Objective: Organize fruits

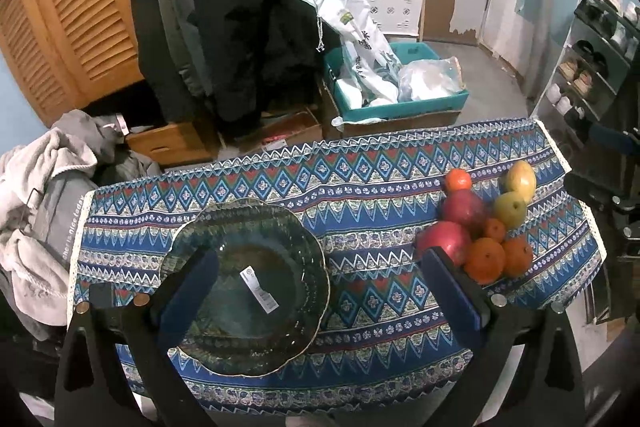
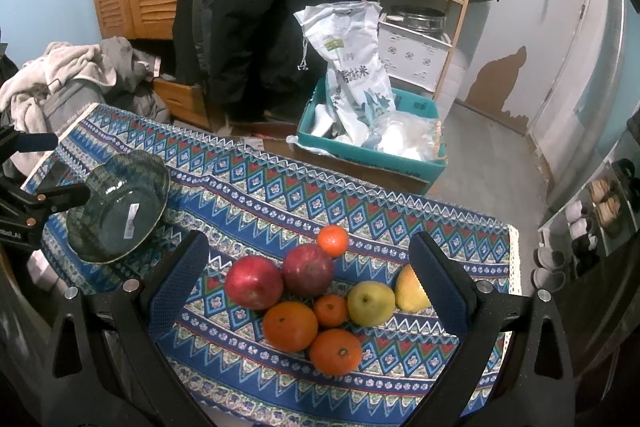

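1. A table draped in a blue, red and white zigzag-patterned tablecloth (image 2: 260, 203) carries everything.
2. A dark green scalloped glass bowl (image 1: 248, 287) with a white label inside stands near the table's left edge, holding no fruit.
3. The fruit lies clustered near the right edge: two red apples (image 2: 254, 281), touching each other; two large oranges (image 2: 290, 325) at the front of the cluster; a small tangerine (image 2: 331, 310) between them and a yellow-green pear (image 2: 370, 303); a yellow mango (image 2: 408, 291) beside the pear; another small tangerine (image 2: 333, 239) behind the apples.
4. The left gripper (image 1: 316, 267) hangs above the bowl, fingers spread wide, gripping nothing.
5. The right gripper (image 2: 308, 255) hangs above the fruit cluster, fingers spread wide, gripping nothing.
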Demonstrator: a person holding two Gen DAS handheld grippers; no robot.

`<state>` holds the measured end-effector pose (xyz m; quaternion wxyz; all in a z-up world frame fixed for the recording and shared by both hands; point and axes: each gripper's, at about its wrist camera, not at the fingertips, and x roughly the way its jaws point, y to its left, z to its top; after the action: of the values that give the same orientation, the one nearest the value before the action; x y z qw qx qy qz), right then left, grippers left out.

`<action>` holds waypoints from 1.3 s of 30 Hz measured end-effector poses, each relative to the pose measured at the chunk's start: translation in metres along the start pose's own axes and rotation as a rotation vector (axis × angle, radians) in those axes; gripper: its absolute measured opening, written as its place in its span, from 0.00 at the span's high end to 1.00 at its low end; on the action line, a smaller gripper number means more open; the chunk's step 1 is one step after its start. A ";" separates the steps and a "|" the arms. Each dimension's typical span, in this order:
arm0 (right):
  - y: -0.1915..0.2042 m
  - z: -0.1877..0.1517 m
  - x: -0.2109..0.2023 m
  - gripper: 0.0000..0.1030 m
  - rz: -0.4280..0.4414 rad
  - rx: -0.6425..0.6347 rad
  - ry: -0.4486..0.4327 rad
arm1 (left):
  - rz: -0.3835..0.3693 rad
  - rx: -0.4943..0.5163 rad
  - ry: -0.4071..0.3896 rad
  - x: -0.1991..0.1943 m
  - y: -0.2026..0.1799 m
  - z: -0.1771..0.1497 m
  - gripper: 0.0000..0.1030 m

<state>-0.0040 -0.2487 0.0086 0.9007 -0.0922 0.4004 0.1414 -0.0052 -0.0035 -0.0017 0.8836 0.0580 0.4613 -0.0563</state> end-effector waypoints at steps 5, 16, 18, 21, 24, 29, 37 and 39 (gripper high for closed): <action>-0.001 -0.001 0.001 0.04 0.001 0.003 0.005 | -0.002 -0.004 -0.005 -0.001 0.001 0.000 0.00; -0.003 -0.002 0.000 0.04 0.004 0.002 0.009 | 0.004 -0.006 -0.002 0.000 -0.001 0.000 0.00; -0.003 -0.003 0.000 0.04 0.002 0.001 0.010 | 0.001 -0.006 0.000 0.000 -0.001 0.000 0.00; -0.003 -0.004 0.000 0.04 0.001 0.002 0.010 | 0.000 -0.005 0.008 0.002 -0.001 -0.002 0.00; -0.004 -0.004 0.000 0.04 -0.001 0.004 0.011 | 0.001 -0.002 0.012 0.003 -0.001 -0.002 0.00; -0.006 -0.003 0.001 0.04 -0.001 0.002 0.012 | 0.000 0.004 0.016 0.003 -0.003 -0.002 0.00; -0.008 -0.002 0.000 0.04 -0.002 -0.003 0.010 | -0.002 0.004 0.018 0.004 -0.003 -0.001 0.00; -0.007 -0.002 0.000 0.04 -0.003 -0.004 0.009 | -0.002 0.004 0.019 0.004 -0.004 -0.001 0.00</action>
<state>-0.0030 -0.2563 0.0072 0.8988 -0.0952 0.4042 0.1402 -0.0043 -0.0070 -0.0057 0.8790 0.0596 0.4696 -0.0575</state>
